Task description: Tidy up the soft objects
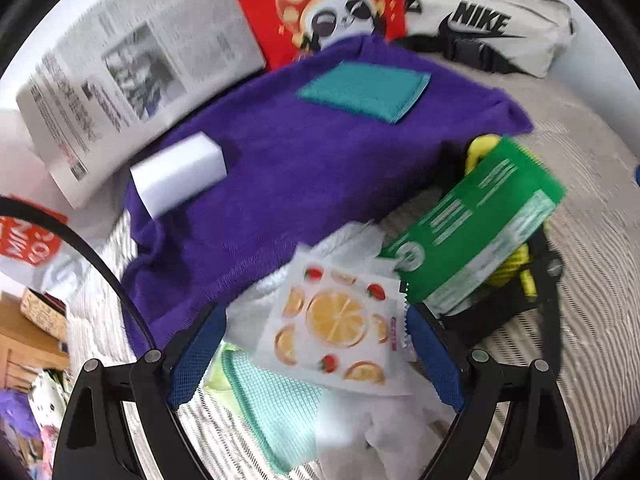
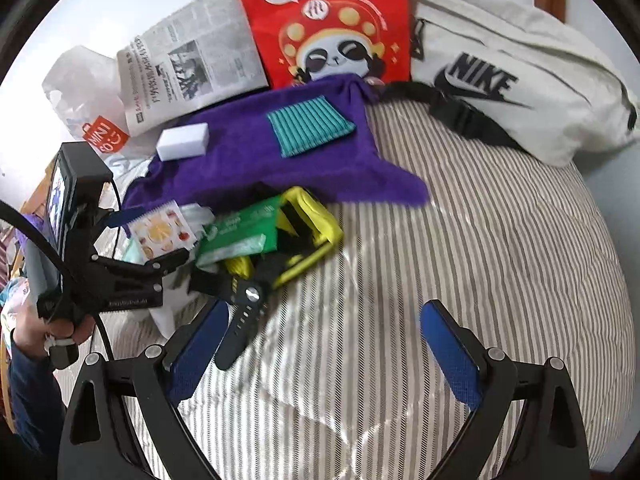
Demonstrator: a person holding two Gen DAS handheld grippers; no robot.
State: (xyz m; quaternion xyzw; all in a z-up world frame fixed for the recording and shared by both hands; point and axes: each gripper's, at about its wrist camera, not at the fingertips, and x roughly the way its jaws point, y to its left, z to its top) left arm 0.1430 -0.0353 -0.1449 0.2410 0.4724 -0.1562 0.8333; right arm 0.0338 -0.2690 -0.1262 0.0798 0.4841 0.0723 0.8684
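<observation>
I judge the task to be partly done. On the purple towel [image 2: 256,160], in the upper middle of the right wrist view, a white sponge block [image 2: 183,141] and a teal ribbed cloth [image 2: 310,125] already lie apart from each other, as if placed in order. The rest is still a heap at the lower edge of the towel: a packet with orange slices [image 1: 340,316], a green packet [image 1: 472,236], white tissue-like cloth [image 1: 352,240], a mint cloth [image 1: 276,396] and a yellow and black strap thing [image 2: 308,232] with a dark watch [image 2: 244,312] beside it.

My left gripper [image 1: 316,356] stands wide open, its blue fingers [image 1: 200,356] on both sides of the orange-slice packet; whether they touch it I cannot tell, the picture is blurred. My right gripper [image 2: 324,356] is also wide open and has hold of nothing, low in the frame over bare bedding.

The surface is a bed [image 2: 500,260] with a grey striped cover, soft and wrinkled. At the top of the frame, against a pale wall, lean a newspaper [image 2: 192,64], a red panda bag [image 2: 328,28] and a white Nike bag [image 2: 520,76]; a plastic shopping bag [image 2: 88,92] lies at upper left.
</observation>
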